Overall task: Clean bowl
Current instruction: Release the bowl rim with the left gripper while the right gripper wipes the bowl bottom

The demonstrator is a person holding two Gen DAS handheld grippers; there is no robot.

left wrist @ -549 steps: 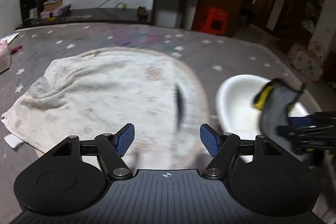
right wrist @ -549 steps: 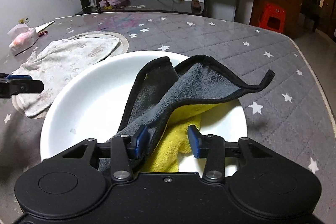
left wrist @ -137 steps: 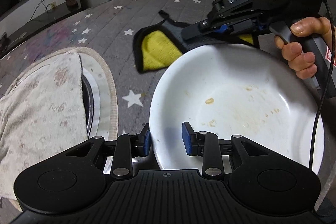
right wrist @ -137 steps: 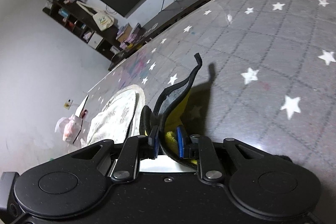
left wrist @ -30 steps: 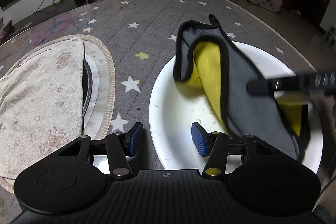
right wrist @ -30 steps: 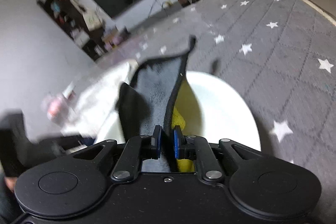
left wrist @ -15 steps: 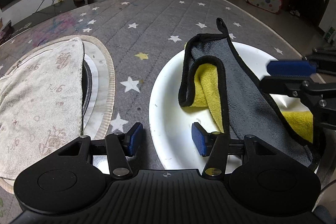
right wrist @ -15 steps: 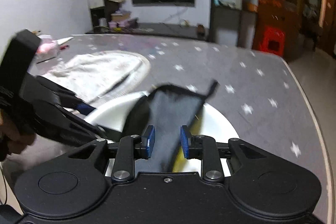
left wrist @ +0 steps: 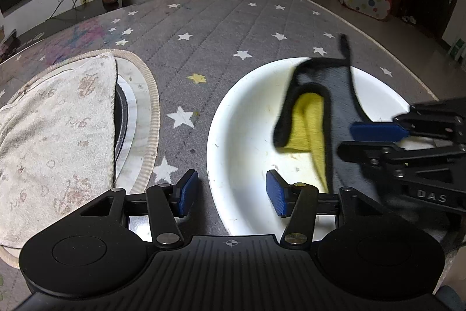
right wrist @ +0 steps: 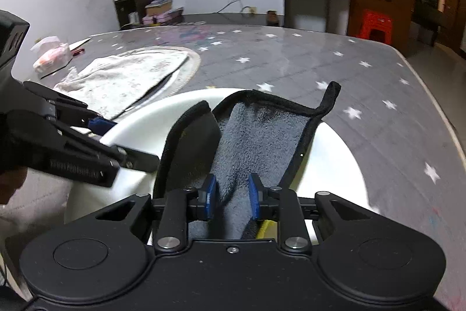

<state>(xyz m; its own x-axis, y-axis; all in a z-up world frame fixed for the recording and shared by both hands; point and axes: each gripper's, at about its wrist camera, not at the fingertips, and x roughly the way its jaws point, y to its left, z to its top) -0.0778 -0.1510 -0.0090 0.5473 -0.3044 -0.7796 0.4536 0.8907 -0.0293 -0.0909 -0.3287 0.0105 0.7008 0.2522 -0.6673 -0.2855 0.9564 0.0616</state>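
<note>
The white bowl [left wrist: 247, 136] sits on the grey star-patterned bench [left wrist: 233, 25], near its right edge, with the round woven mat and the pale towel [left wrist: 52, 130] lying beside it toward the left edge. The step in hand looks like the wiping itself: the right gripper [right wrist: 231, 197] is clenched on a grey-and-yellow cloth [right wrist: 256, 142], which drapes from between its blue pads down into the bowl's hollow, folded so that the yellow face shows in the left wrist view. The cloth's blur there suggests it is mid-sweep. The left gripper [left wrist: 231, 193] is released, its pads standing wide apart astride the bowl's near rim, one outside and one over the inside, touching nothing that I can make out. Small brownish specks and a faint yellowish smear remain on the bowl's inner wall [left wrist: 271, 162] close to the cloth, so the cleaning seems partly along rather than finished. The next move, as I judge it, calls for pressing the cloth down onto those specks and dragging it across them, and the bowl may slide on the smooth bench unless the left gripper closes on the rim to steady it.
</note>
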